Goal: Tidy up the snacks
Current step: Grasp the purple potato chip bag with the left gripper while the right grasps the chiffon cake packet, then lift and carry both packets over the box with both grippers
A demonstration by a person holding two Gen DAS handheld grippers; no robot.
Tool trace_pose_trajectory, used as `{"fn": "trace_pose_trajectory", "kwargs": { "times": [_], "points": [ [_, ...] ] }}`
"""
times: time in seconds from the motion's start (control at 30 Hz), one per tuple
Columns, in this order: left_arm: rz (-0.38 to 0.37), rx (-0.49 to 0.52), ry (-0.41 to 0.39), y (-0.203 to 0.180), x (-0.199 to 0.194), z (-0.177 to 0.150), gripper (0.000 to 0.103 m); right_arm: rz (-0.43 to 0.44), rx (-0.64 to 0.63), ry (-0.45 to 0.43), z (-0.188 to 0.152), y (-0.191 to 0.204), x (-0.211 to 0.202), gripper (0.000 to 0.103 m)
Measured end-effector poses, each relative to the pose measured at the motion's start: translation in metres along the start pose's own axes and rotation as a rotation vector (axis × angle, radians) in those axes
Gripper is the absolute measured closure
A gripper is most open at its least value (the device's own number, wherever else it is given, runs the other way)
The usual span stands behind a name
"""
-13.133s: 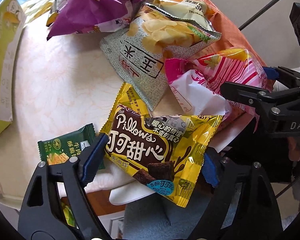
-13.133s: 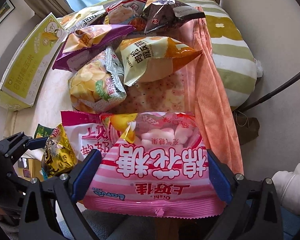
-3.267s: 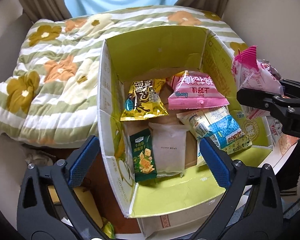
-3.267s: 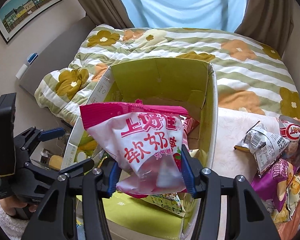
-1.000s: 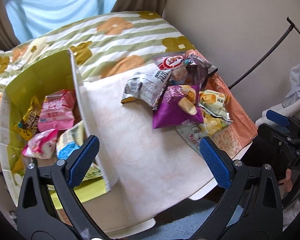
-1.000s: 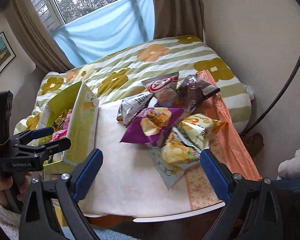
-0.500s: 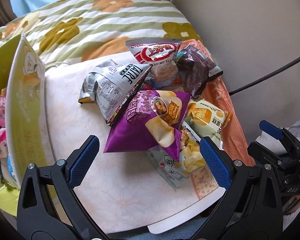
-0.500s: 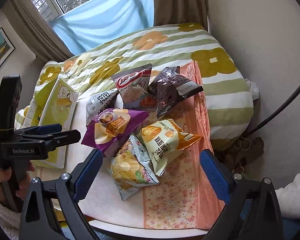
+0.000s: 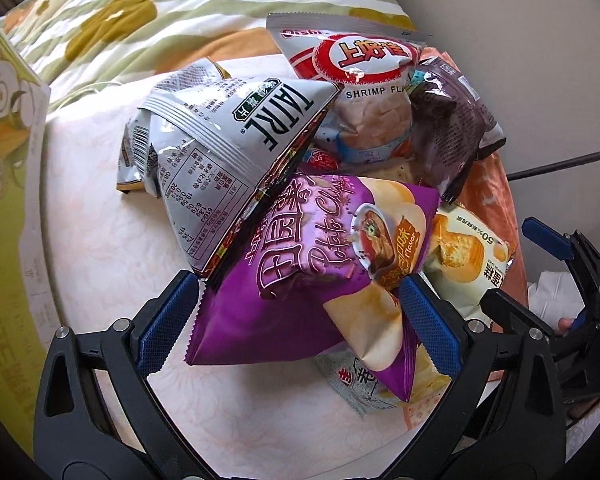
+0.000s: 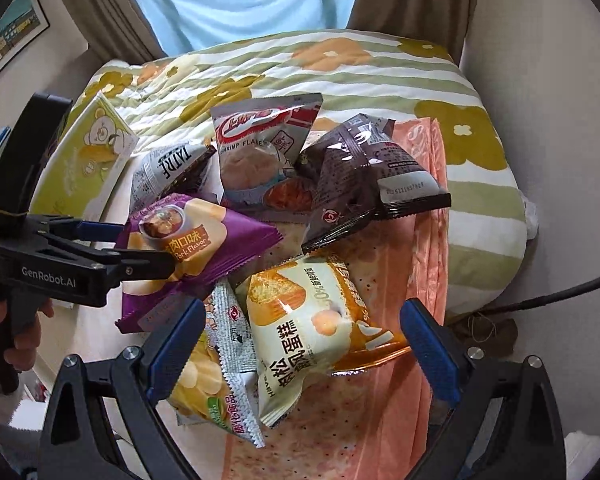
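Six bags are left in a heap on the tabletop [image 9: 112,280], so the sorting is judged to be only partly done. The green carton [image 9: 4,184] is seen just at the left edge, beside the tabletop, and its inside isn't shown from here, so what's already packed can't be counted.

The left hand-held gripper [image 9: 296,320] is held with its jaws wide apart, straddling the purple potato chip bag [image 9: 312,256]. The blue pads aren't pressed into it yet as far as can be told, so nothing is gripped. That bag lies on top of the heap, leaning on the grey TATRE bag [image 9: 228,152], with a pale green chip bag [image 9: 380,384] partly buried under it.

The right hand-held gripper [image 10: 300,344] is also spread wide, with the yellow cake bag [image 10: 312,320] between its pads but not clamped. The same pale green chip bag sits just beside its left pad, tucked under the cake bag's edge.

Further back, the shrimp flakes bag [image 10: 256,152] and the dark brown bag [image 10: 364,176] are untouched, propped against each other near the striped flowery quilt [image 10: 340,60] on the bed.

So the purple and yellow bags look like the next pair to go, then four more after that. The buried chip bag could be dragged along when the top ones are lifted.
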State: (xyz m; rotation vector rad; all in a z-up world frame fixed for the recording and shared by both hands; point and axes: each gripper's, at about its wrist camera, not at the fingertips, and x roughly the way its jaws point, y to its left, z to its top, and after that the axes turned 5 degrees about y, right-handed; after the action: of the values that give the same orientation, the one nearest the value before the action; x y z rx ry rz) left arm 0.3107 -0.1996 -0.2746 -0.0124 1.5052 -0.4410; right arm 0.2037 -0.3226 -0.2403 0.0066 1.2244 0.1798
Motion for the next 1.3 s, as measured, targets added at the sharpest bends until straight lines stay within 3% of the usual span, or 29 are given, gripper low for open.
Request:
{"fn": "trace_pose_trajectory", "kwargs": {
  "times": [0.17,0.23,0.53,0.87,0.97,1.1,1.3],
  "points": [
    [-0.010,0.011,-0.002,-0.002,0.005,0.003,0.008,-0.031,-0.074,0.053,0.002,-0.001,0.018,0.006],
    [-0.015,0.020,0.015,-0.004,0.008,0.002,0.037,-0.036,-0.097,0.069,0.002,-0.002,0.023,0.006],
    [-0.014,0.032,0.017,0.000,0.009,-0.004,0.047,-0.037,-0.197,0.127,0.001,0.005,0.041,0.006],
    [-0.030,0.005,0.020,0.004,0.004,-0.011,0.052,-0.031,-0.216,0.166,0.001,0.006,0.055,0.007],
    [-0.026,0.005,0.017,0.004,0.002,-0.013,0.052,-0.038,-0.227,0.185,-0.002,0.009,0.060,0.010],
    [-0.031,-0.005,0.018,0.008,-0.001,-0.022,0.053,-0.031,-0.229,0.218,-0.012,0.011,0.066,0.029],
    [-0.032,-0.006,0.020,0.011,-0.003,-0.034,0.053,-0.035,-0.255,0.209,-0.023,0.022,0.060,0.042]
  ]
}}
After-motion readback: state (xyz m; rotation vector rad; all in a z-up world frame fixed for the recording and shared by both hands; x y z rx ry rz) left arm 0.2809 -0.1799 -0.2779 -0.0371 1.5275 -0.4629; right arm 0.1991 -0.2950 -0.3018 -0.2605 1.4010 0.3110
